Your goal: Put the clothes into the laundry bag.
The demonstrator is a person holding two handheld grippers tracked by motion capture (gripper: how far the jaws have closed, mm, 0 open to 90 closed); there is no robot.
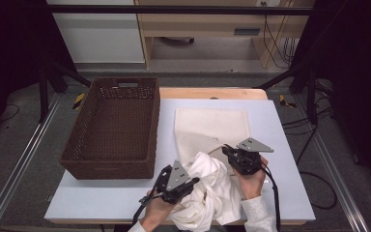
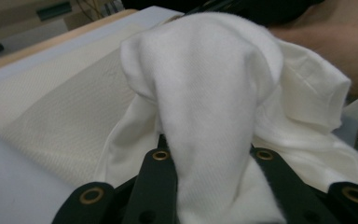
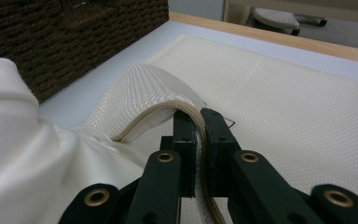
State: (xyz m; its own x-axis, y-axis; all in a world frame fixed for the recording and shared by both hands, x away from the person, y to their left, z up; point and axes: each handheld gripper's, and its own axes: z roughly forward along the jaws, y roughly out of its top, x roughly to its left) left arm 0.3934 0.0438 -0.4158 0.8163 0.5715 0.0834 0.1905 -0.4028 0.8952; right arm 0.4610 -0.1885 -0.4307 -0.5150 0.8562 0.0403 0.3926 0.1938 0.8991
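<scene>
Clearly we are midway through stuffing a white garment point(image 1: 207, 191) into a cream mesh laundry bag point(image 1: 212, 128) that lies flat on the tabletop point(image 1: 280, 145), just right of the brown wicker basket point(image 1: 113, 128). Our right hand-held gripper point(image 1: 228, 151) is clamped narrow on the bag's zippered edge point(image 3: 168, 109), lifting that lip so the mouth stands open. Our left hand-held gripper point(image 1: 193, 182) has a thick fold of the garment bunched between its jaws, which look pinched on the cloth in the left gripper view. Most of the garment sits in a heap at the near edge of the tabletop, touching the bag's opening but, as far as we can judge, hardly inside it yet. Done so far: the bag is laid out and its mouth held up, the garment gripped. Left to do: push the cloth in through the opening, then close the bag; the basket stands empty.
</scene>
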